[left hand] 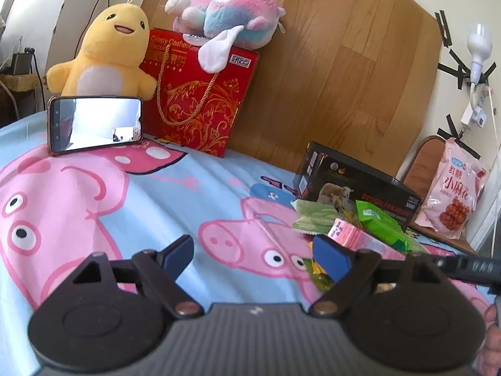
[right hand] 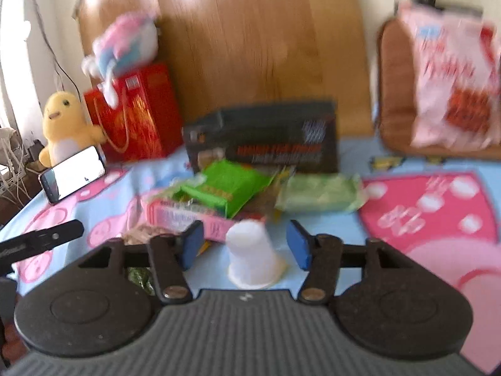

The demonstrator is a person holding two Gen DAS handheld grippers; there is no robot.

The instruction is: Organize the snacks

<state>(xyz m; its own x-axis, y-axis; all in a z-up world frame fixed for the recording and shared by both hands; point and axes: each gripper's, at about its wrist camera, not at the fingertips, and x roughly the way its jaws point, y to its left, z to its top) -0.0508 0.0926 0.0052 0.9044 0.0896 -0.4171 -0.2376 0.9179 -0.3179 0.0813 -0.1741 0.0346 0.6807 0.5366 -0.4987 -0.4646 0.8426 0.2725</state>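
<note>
White and upturned, the cup [right hand: 254, 255] stands on the bed just before the snack pile [right hand: 231, 192], between the right gripper's [right hand: 247, 247] wide fingers, which should close low and squarely, while the left gripper [left hand: 255, 255] waits wide, empty.

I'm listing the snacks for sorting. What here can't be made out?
- Pile, right wrist view: blur makes the labels unreadable.
- Yellow-green packet, left wrist view: mostly behind the left tongs.
- Pink bag, right wrist view: blurred, cut by the edge.
</note>
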